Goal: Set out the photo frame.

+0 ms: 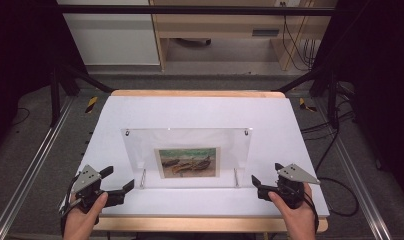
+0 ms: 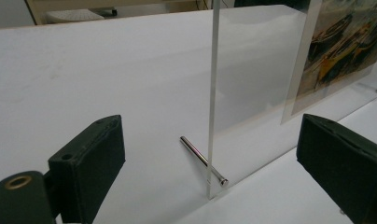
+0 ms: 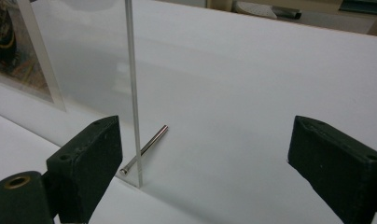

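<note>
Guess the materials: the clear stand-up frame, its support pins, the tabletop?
Frame: likely acrylic, possibly glass; a clear glossy sheet with a bright polished edge in the left gripper view, and the table reads straight through it.
Pins: looks like polished metal, silvery with sharp highlights and a small flat head.
Tabletop: smooth matte white surface, perhaps laminate; a tan wood-like edge shows at the far side.

High view: fixed overhead, facing forward and down across the white table. Left gripper view: low, close, facing the left edge of the acrylic picture frame. Right gripper view: low, close, facing its right edge. All three share the frame.
</note>
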Motion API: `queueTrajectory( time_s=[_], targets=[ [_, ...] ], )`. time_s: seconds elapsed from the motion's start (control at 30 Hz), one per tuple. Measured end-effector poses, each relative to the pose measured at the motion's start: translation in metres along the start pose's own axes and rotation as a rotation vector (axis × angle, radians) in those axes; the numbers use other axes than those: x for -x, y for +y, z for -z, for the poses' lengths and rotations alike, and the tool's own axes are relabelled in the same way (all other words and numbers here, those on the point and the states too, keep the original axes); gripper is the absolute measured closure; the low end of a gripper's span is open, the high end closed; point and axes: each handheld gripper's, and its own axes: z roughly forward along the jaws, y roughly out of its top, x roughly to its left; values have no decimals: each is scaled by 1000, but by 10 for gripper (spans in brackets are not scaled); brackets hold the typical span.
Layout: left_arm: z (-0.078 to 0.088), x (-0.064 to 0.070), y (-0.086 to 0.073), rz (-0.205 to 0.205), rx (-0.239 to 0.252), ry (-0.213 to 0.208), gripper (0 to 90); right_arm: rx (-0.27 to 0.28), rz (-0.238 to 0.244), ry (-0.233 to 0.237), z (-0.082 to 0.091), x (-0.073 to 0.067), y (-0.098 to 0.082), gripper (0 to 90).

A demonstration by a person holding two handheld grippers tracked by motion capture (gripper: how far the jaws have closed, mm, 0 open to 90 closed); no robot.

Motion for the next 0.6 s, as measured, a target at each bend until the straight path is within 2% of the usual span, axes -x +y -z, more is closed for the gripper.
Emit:
queueTrajectory(
  time_s=[0.6],
  targets=[
    [14,-17,-2,15,18,41,73,-2,-38,-39,15,19,-11,101]
  ],
)
